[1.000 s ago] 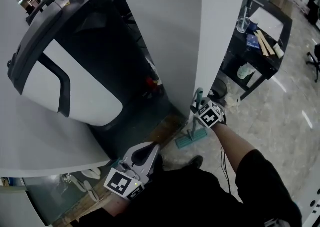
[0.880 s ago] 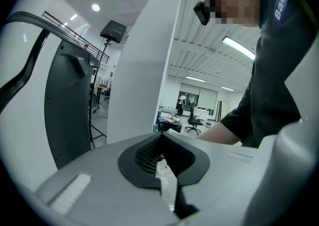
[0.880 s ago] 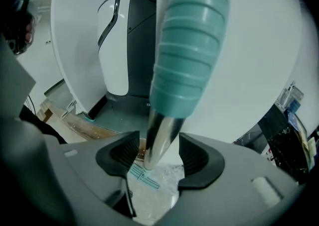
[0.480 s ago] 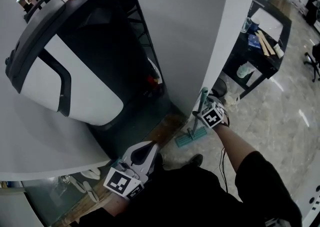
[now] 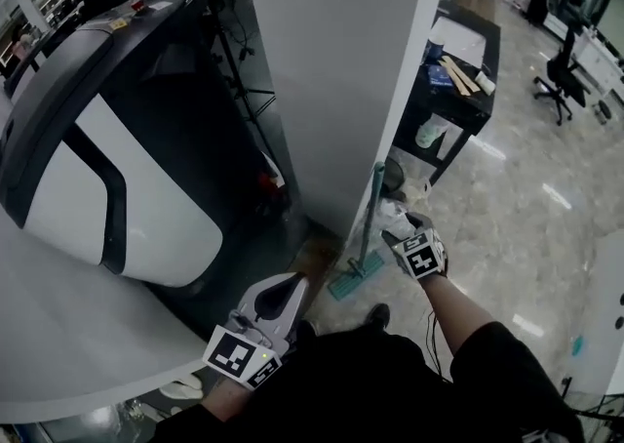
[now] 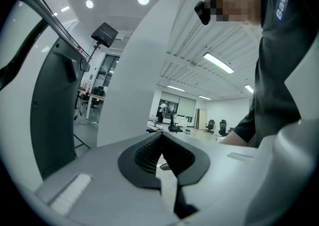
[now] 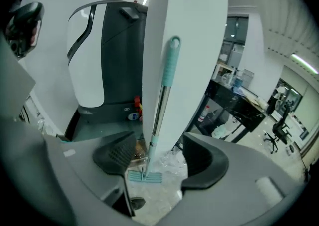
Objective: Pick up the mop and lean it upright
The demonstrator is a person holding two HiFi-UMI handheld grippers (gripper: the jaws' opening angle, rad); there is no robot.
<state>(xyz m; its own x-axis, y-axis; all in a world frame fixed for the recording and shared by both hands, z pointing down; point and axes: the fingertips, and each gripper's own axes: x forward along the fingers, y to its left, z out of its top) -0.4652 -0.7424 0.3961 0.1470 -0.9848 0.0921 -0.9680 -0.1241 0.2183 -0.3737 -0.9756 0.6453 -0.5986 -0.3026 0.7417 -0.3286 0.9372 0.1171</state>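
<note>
Between the right gripper's (image 7: pixel 159 156) two fingers (image 7: pixel 118 155), which stand apart and are closing on nothing, one teal mop (image 7: pixel 162 88) shows just beyond, untouched. It leans upright against the single white pillar (image 5: pixel 341 70), its head on the floor (image 5: pixel 526 217). A second ago this gripper was at the handle; it has since let go and drawn back. The left gripper (image 5: pixel 292 285), low by the person's body, has its fingers together, empty. One black-and-white machine (image 5: pixel 107 168) stands left of the pillar, one black worktop (image 5: pixel 458 100) behind it.
</note>
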